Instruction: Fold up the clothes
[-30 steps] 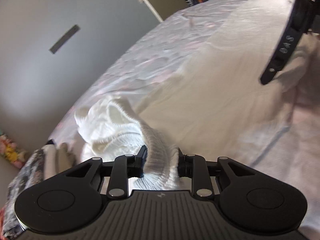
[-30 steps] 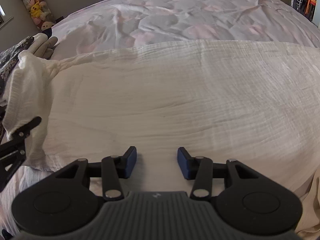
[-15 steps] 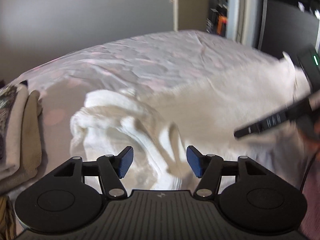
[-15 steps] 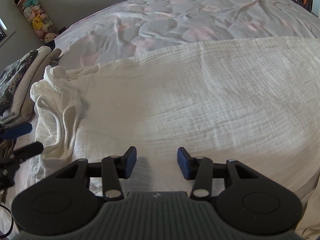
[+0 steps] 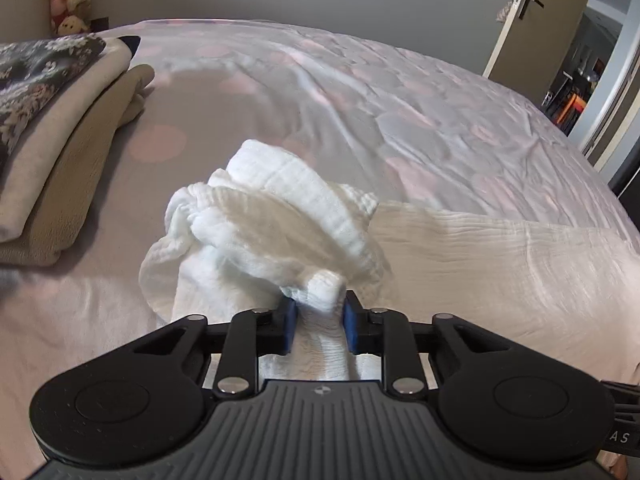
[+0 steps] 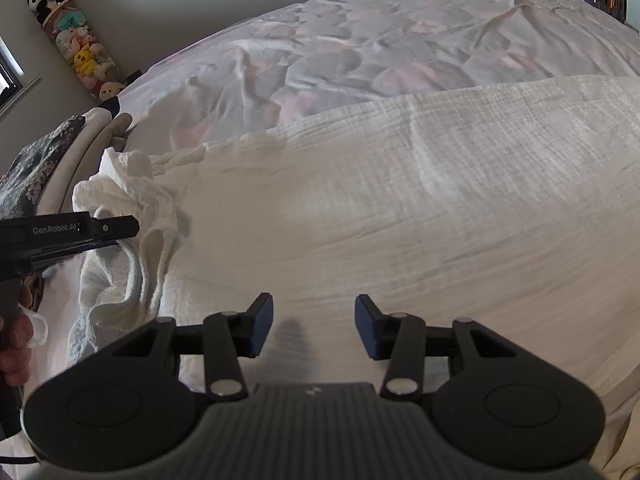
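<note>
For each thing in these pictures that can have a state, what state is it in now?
white garment: spread flat on the bed, one end bunched up.
bunched end: crumpled, a fold of it between the left jaws.
left gripper: jaws closing on that fold.
right gripper: jaws open, nothing between them, over the flat cloth.
pile of clothes: folded, stacked at the bed's edge.
door: open.

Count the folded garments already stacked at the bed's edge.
3 visible: dark floral piece on top, grey one beneath, beige one at the bottom; more may be hidden.
</note>
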`<state>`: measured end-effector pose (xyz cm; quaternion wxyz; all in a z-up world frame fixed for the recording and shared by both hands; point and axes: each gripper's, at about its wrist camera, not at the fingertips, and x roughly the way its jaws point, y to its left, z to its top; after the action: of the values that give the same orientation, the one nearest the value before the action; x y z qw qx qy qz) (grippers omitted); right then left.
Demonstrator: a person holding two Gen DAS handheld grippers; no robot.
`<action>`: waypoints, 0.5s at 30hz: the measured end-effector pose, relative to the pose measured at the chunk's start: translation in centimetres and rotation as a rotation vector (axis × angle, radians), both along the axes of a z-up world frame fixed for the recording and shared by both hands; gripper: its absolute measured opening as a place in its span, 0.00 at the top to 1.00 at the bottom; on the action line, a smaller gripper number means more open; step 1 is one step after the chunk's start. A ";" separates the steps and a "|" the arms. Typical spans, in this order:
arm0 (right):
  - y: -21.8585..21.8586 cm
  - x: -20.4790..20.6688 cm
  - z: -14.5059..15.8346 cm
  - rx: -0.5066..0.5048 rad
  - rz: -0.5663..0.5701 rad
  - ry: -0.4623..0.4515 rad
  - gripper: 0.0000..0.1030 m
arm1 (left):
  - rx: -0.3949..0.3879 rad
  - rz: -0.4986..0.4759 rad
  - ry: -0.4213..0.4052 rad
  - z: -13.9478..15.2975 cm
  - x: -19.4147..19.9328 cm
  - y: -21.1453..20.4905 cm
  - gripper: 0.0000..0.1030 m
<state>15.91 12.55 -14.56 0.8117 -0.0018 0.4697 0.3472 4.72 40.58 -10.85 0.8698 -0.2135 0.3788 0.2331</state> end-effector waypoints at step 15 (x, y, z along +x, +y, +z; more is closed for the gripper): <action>-0.5 0.2 0.5 0.077 0.014 0.020 0.53 | 0.038 -0.452 0.276 1.7 4.1 -4.6 0.85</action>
<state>16.10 12.01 -14.09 0.8041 0.0298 0.4640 0.3705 8.81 35.93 -9.17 0.8438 -0.0733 0.5275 0.0667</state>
